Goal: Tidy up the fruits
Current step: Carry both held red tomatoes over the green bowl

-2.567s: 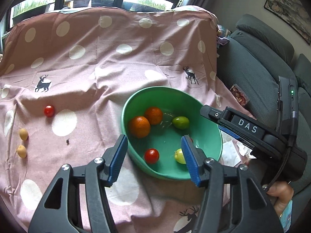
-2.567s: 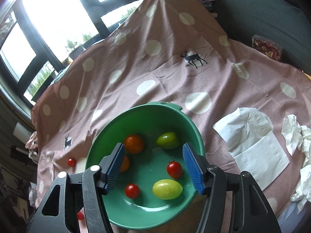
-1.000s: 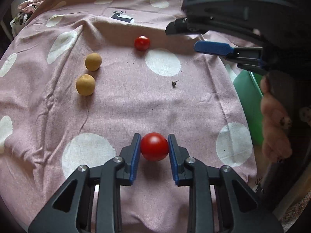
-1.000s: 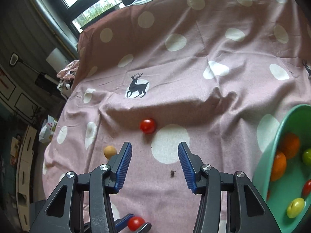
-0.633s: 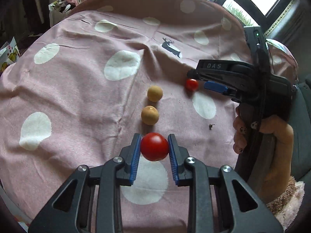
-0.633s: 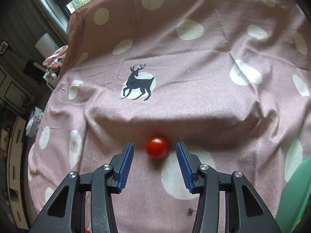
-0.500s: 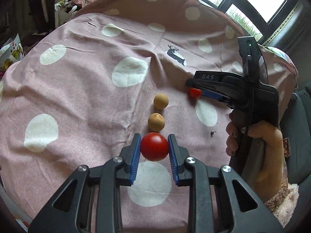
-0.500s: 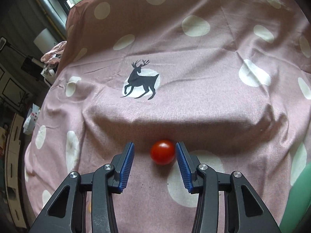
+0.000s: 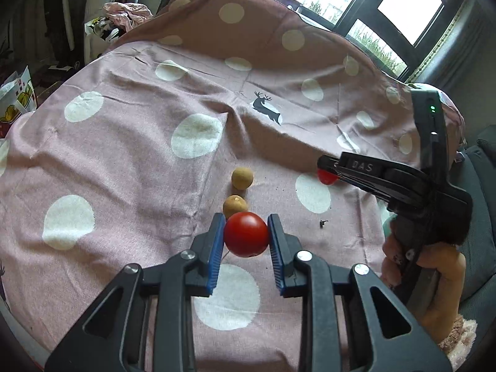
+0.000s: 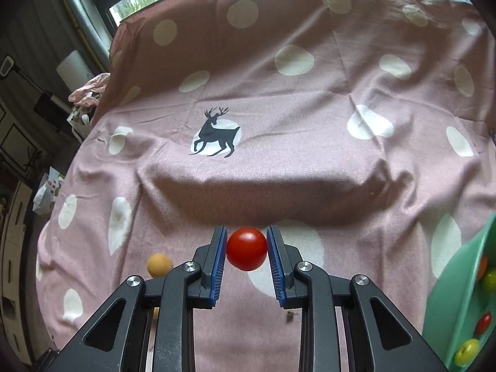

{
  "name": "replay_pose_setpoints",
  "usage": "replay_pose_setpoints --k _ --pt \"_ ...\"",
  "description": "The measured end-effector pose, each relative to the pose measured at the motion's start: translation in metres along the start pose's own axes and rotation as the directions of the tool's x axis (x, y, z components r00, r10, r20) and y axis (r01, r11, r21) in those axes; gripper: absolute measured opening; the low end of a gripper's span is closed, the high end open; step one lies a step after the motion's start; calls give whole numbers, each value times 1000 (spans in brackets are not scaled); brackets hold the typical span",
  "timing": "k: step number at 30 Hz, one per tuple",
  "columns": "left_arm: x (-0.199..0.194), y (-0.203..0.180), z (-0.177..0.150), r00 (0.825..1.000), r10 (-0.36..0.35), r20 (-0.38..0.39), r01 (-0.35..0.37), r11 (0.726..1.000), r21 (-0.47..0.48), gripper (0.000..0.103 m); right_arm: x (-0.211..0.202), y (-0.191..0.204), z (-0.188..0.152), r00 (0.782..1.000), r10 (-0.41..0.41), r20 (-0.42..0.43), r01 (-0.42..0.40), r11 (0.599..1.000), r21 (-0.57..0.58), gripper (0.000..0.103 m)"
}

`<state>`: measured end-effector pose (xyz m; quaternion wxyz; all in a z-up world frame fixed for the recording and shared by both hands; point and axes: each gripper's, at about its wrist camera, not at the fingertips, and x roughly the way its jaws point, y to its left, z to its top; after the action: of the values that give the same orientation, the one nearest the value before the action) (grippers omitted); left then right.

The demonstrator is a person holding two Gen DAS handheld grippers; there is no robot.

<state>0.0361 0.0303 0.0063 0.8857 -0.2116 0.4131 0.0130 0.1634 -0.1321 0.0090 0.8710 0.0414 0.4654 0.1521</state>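
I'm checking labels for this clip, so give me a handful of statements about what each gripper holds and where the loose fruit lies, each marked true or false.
1. The left gripper is shut on a red tomato. True.
2. The right gripper is empty and wide open. False: its jaws have just been closing and its pads press on another red tomato.
3. Two tan round fruits lie on the pink spotted cloth. True.
4. The green bowl is empty. False: red and yellow-green fruits show inside it.
5. The tan fruits sit inside the bowl. False: they lie on the cloth.
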Motion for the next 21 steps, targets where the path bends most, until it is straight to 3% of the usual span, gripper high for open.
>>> replay_pose_setpoints --k 9,14,18,21 --pt "-7 -20 -6 999 -25 34 23 998 57 27 -86 -21 -40 988 71 134 -80 995 64 28" --pt "-13 -31 -10 997 -57 51 52 995 89 27 -105 -44 -68 983 12 181 -35 992 122 28" --pt "-15 -39 -11 996 -61 63 56 995 80 27 -121 -62 -68 971 -65 231 24 984 174 28" --pt "-20 -49 -13 994 -82 73 75 993 92 27 -135 -72 -69 961 -62 270 12 983 185 28"
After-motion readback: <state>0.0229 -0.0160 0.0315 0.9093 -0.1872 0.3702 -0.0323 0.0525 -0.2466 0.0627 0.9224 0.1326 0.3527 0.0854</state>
